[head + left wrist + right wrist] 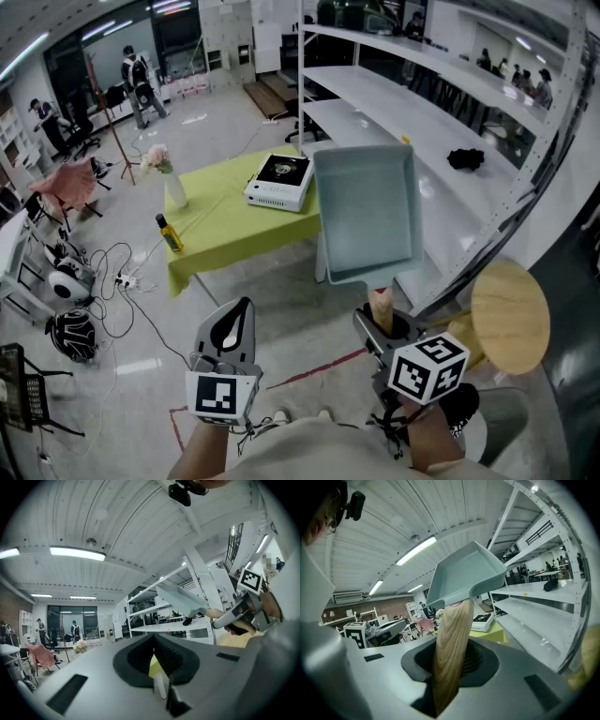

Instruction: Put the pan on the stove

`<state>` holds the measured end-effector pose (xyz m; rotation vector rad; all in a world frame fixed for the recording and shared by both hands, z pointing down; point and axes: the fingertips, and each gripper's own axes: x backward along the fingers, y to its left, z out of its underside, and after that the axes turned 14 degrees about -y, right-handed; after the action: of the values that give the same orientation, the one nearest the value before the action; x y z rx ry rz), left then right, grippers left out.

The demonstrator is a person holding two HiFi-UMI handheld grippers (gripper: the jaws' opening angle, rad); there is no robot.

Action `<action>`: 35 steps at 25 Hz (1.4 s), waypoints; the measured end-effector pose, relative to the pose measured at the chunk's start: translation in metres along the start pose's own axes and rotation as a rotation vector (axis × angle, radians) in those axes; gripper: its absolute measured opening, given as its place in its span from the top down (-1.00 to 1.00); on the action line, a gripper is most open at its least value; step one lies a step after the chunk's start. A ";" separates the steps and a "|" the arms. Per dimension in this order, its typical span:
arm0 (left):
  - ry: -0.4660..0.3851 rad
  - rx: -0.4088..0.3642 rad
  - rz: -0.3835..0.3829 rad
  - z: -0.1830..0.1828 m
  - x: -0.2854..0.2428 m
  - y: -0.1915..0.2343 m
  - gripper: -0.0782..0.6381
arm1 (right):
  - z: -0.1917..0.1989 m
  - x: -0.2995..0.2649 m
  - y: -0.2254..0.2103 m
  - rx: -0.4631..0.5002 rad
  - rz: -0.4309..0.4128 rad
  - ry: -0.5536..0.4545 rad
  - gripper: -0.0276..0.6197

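Observation:
My right gripper [382, 325] is shut on the wooden handle [381, 306] of a square grey-blue pan [366, 211], which I hold up in the air, tilted, in front of the shelves. In the right gripper view the handle [450, 653] runs up from between the jaws to the pan [464, 576]. The stove [279, 181], a white flat cooker with a black top, lies on the yellow-green table [225, 230], left of the pan and farther away. My left gripper [232, 330] is low at the left, its jaws together and empty. It sees the pan [180, 599] at its upper right.
A small bottle [169, 233] and a white vase with flowers [173, 187] stand on the table's left side. White metal shelves [412, 141] run along the right, with a black object [466, 159] on one. A round wooden stool [509, 317] is close at the right. Cables lie on the floor at left.

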<state>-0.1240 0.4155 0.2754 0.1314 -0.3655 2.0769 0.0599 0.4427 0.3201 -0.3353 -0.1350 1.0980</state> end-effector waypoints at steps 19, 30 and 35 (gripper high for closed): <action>0.033 -0.017 -0.013 0.017 -0.037 -0.037 0.76 | 0.003 0.008 -0.064 -0.023 0.032 0.009 0.65; -0.003 0.014 -0.038 0.017 -0.054 -0.060 0.76 | 0.007 0.022 -0.097 -0.006 0.024 0.031 0.65; -0.017 0.006 -0.042 0.025 -0.066 -0.056 0.76 | 0.011 0.010 -0.107 -0.006 0.025 0.027 0.65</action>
<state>-0.0443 0.3796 0.2951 0.1591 -0.3646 2.0364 0.1524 0.4092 0.3652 -0.3579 -0.1101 1.1172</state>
